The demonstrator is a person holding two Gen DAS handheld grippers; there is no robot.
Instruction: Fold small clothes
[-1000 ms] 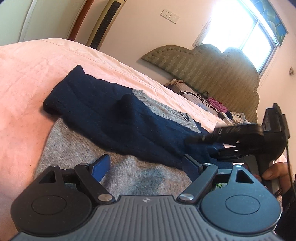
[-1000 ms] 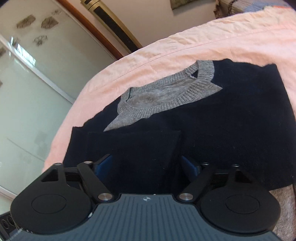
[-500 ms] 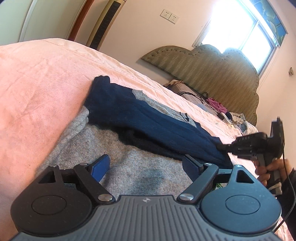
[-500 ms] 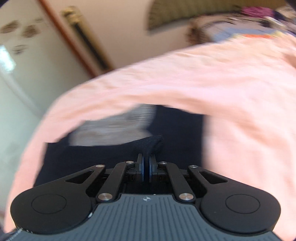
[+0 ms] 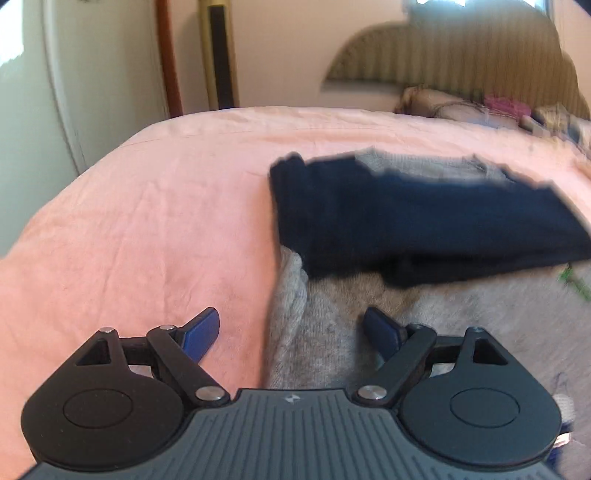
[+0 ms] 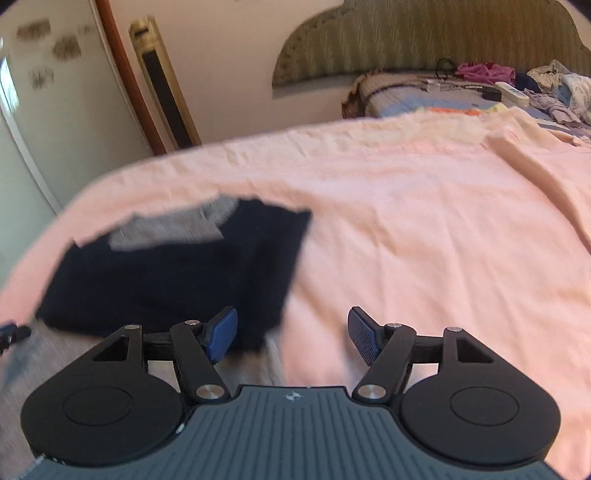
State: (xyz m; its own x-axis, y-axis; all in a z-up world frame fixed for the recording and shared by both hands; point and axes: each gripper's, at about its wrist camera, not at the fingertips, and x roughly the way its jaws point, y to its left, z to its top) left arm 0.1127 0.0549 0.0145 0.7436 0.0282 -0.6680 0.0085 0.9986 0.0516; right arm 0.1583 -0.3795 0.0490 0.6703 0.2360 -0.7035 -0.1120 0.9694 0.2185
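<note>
Home bedroom. Evidenced by: bed point(image 6: 406, 229) covered with a pink sheet; padded scalloped headboard point(image 6: 424, 33) set against the wall; bedding and loose clothes point(image 6: 517, 85) heaped at the head; wardrobe door point(image 6: 44, 110) seen at left; sweater point(image 5: 406, 221) laid out.

surface: bed point(image 6: 406, 229) under a pink sheet point(image 5: 147, 229), creased | on sheet: navy and grey sweater point(image 5: 424, 225), folded, lying flat, sleeves tucked in | far end by headboard point(image 6: 424, 37): patterned bedding point(image 6: 424, 98), loose clothes point(image 6: 484, 70)
</note>
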